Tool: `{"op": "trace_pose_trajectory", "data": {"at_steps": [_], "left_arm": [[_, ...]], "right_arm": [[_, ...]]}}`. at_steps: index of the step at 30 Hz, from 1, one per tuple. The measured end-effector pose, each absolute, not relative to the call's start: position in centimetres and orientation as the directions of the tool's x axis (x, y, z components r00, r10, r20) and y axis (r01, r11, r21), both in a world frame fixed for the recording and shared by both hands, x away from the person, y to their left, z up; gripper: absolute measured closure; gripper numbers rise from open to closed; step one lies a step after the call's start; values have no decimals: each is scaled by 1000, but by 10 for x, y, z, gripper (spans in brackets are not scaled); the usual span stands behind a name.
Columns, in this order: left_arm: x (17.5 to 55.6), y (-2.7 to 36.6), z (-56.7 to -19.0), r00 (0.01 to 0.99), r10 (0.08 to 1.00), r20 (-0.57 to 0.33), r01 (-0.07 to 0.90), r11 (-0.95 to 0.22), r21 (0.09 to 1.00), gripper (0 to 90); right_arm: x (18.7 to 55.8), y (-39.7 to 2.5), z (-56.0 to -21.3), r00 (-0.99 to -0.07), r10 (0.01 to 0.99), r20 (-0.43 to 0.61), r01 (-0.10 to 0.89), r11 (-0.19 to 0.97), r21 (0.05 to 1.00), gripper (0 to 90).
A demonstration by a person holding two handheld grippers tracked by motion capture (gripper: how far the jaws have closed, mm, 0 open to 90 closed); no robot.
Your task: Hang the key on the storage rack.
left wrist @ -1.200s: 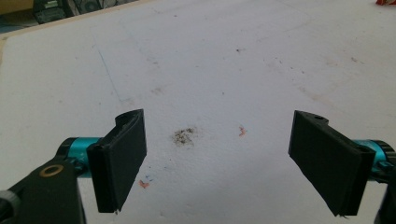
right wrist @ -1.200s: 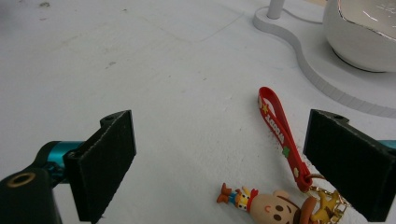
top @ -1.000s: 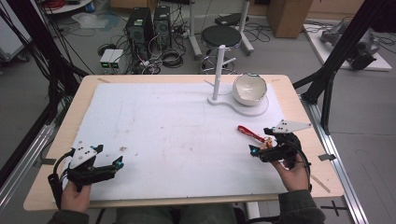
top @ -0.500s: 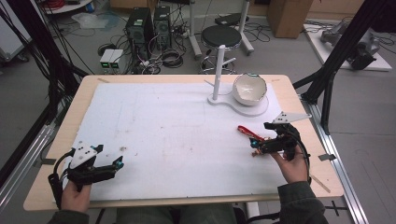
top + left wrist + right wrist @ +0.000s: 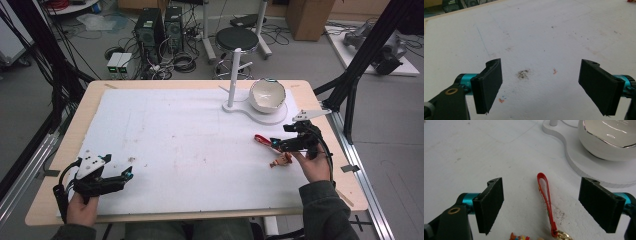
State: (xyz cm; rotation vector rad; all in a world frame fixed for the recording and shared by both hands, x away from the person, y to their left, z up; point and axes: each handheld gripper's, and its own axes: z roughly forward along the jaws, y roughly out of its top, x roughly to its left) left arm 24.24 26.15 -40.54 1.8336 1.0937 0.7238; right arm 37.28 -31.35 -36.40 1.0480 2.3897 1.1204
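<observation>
White mat (image 5: pixel 190 145) is scuffed, no readable writing. My right gripper (image 5: pixel 541 205) hangs spread wide over the red strap keychain (image 5: pixel 545 195), its charm end cut off below. Left gripper (image 5: pixel 540 87) gapes empty too.

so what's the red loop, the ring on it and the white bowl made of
The red strap loop looks like flat plastic or coated fabric: thin, limp and faintly shiny. The ring at its end seems to be metal, going by its gold gleam. The white bowl looks like glazed ceramic or glossy plastic; its smooth surface shows sharp bright reflections, and its wavy rim is hard-edged.
</observation>
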Motion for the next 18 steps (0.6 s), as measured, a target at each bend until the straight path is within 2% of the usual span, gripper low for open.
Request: {"op": "trace_pose_trajectory", "data": {"at_steps": [10,18], "left_arm": [[243,260,-406,448,893,47,396,-245,885,197],[243,261,-405,451,891,52,394,-251,884,197]], "right_arm": [[392,-313,-378,-695,719,24,536,496,683,396],[399,-309,-387,-707,707,17,559,544,626,490]]}}
